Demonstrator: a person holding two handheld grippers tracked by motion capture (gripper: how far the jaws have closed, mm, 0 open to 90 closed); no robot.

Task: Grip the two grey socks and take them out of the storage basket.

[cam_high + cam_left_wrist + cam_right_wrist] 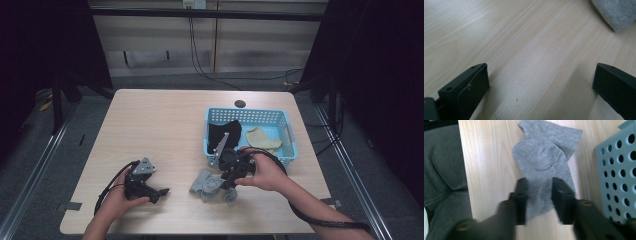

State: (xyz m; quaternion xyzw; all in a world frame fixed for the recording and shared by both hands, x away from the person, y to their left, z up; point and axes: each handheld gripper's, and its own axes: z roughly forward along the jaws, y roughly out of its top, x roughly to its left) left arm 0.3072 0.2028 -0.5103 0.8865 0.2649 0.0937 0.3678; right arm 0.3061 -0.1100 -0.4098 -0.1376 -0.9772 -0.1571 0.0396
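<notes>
A grey sock (206, 184) lies crumpled on the wooden table, just in front of the blue basket. My right gripper (226, 186) points down onto it; in the right gripper view its jaws (539, 185) stand apart with the grey sock (544, 160) lying flat between and under them, not pinched. My left gripper (161, 192) rests low at the table's front left, held in a hand. Its jaws (541, 72) are spread wide over bare wood, and a corner of the grey sock (615, 11) shows at the top right.
The blue perforated basket (250, 111) stands at the right of the table, holding a black sock (224, 134) and a beige sock (262, 137). Its wall (619, 170) is close to my right gripper. A person's grey-clothed lap (444, 170) sits past the front edge.
</notes>
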